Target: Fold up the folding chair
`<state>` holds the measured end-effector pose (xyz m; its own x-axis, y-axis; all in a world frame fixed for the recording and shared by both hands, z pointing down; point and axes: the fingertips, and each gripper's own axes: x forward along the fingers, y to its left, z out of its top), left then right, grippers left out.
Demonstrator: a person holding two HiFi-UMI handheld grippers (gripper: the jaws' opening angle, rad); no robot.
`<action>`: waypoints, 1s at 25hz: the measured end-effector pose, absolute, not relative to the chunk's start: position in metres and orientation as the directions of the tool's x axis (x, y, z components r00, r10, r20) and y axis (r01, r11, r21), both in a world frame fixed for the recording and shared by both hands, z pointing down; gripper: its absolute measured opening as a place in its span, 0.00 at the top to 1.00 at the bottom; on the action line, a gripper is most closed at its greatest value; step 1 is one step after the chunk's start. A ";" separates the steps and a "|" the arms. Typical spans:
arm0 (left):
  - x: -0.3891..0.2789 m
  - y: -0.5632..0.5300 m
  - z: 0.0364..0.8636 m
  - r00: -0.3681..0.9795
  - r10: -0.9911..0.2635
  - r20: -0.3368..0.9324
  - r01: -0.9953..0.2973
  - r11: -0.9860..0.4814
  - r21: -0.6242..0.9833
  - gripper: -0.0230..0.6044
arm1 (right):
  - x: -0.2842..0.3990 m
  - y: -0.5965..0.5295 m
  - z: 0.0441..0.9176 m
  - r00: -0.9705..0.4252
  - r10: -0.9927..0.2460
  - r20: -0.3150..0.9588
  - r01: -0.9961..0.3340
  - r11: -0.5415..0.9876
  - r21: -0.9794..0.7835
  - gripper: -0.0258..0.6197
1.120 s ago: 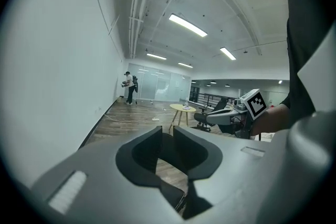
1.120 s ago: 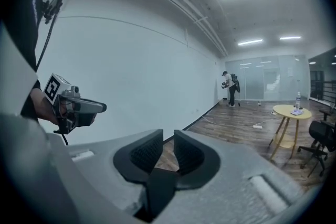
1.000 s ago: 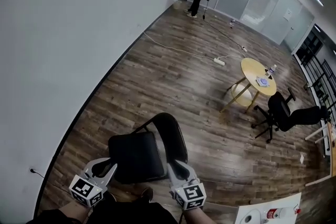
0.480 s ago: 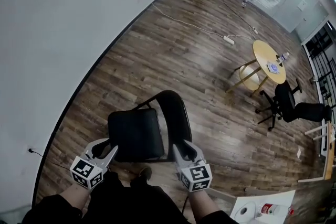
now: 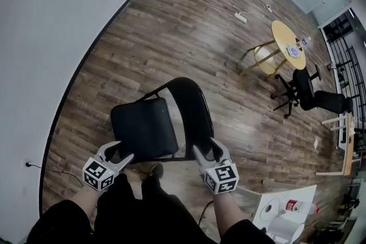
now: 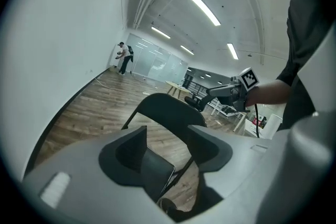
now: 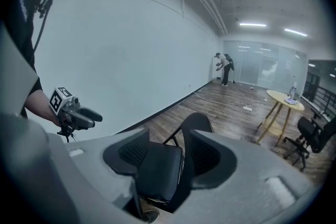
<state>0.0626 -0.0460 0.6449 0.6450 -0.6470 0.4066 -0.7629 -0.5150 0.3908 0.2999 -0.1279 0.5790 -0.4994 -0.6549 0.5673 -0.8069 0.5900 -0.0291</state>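
Observation:
The black folding chair point(image 5: 144, 131) stands unfolded on the wood floor, its seat toward me and its curved backrest point(image 5: 191, 106) behind. My left gripper point(image 5: 121, 152) hangs at the seat's front left corner. My right gripper point(image 5: 207, 148) is beside the seat's right edge, near the frame. Both have just been opening their jaws, and no pad presses on anything. In the left gripper view the seat point(image 6: 157, 170) and backrest point(image 6: 168, 107) show past the gripper point(image 6: 168, 149). In the right gripper view the seat point(image 7: 160, 170) lies beyond the gripper point(image 7: 168, 157).
A white wall point(image 5: 46, 20) runs close on the left. A round yellow table point(image 5: 287, 46) and a black office chair point(image 5: 309, 91) stand at the right. A power strip point(image 5: 240, 18) with a white cable lies farther off. A white table point(image 5: 286, 214) with a paper roll is at bottom right.
Both grippers have sunk toward the chair seat and their jaws stand wider apart. The head view has tilted further down; the far person has left it.

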 end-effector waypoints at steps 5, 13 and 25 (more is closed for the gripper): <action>0.063 -0.040 0.697 0.695 -0.563 0.447 -0.719 -0.543 0.434 0.54 | 0.312 -0.134 0.592 -0.435 -0.654 0.619 -0.830 0.558 0.006 0.57; 0.050 -0.033 0.768 0.687 -0.529 0.497 -0.726 -0.482 0.490 0.50 | 0.329 -0.136 0.602 -0.372 -0.647 0.666 -0.841 0.538 0.053 0.56; 0.016 -0.035 0.896 0.600 -0.526 0.603 -0.793 -0.290 0.536 0.43 | 0.370 -0.172 0.633 -0.268 -0.632 0.727 -0.844 0.518 0.139 0.48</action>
